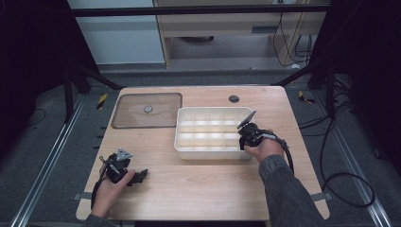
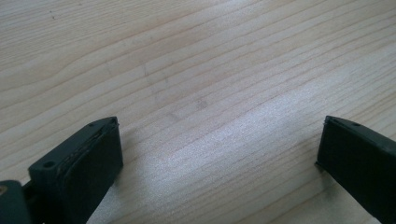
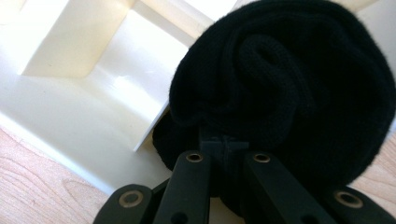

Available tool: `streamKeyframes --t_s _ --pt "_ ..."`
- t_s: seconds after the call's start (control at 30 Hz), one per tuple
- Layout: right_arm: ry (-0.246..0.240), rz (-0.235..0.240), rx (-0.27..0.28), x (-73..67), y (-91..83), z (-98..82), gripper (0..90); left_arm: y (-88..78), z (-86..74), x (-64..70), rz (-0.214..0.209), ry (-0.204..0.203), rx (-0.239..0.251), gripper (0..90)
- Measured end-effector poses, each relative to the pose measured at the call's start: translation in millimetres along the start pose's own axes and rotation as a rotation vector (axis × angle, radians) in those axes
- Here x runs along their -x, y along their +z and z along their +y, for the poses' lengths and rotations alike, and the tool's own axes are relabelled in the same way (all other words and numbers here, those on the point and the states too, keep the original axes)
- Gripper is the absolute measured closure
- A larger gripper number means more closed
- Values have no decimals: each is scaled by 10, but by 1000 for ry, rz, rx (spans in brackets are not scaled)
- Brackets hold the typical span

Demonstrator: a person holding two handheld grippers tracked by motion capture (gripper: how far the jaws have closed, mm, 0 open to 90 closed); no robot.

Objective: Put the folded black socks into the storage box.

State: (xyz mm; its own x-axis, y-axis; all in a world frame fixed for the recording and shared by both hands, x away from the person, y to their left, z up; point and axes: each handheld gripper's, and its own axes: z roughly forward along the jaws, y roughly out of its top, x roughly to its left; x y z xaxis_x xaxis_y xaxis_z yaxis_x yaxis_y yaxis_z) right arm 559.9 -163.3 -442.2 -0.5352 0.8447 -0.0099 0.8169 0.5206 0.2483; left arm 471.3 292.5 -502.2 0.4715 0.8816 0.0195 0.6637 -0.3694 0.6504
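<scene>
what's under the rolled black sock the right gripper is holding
Under the rolled black sock lies the white divided tray, its compartments bare where visible. The sock covers the compartment directly beneath, hiding its floor.

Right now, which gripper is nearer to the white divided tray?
Right. The right gripper is at the white divided tray's near right corner, shut on a rolled black sock. The left gripper rests open on the wooden table, well off toward the front left.

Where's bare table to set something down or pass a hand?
Free: the wide front strip of the table between the left gripper and the sleeve, and the wood ahead of the left gripper's open jaws. Crowded: the white divided tray mid-table, where the right gripper holds a black rolled cloth, and the clear lid back-left.
</scene>
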Motion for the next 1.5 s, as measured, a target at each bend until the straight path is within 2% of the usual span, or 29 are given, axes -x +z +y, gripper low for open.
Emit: streamKeyframes --t_s 0.47,0.6,1.0,1.5 --pt "-8 -1 54 -2 -146 -52 900 2 1 1 -1 -1 2 0" --pt "-10 2 68 14 -235 -44 900 4 1 4 0 -5 5 0" --pt "-8 -32 125 81 -519 23 900 4 2 1 0 -1 5 0" --pt "34 -42 253 212 -772 -10 900 6 2 -4 -1 2 8 0"
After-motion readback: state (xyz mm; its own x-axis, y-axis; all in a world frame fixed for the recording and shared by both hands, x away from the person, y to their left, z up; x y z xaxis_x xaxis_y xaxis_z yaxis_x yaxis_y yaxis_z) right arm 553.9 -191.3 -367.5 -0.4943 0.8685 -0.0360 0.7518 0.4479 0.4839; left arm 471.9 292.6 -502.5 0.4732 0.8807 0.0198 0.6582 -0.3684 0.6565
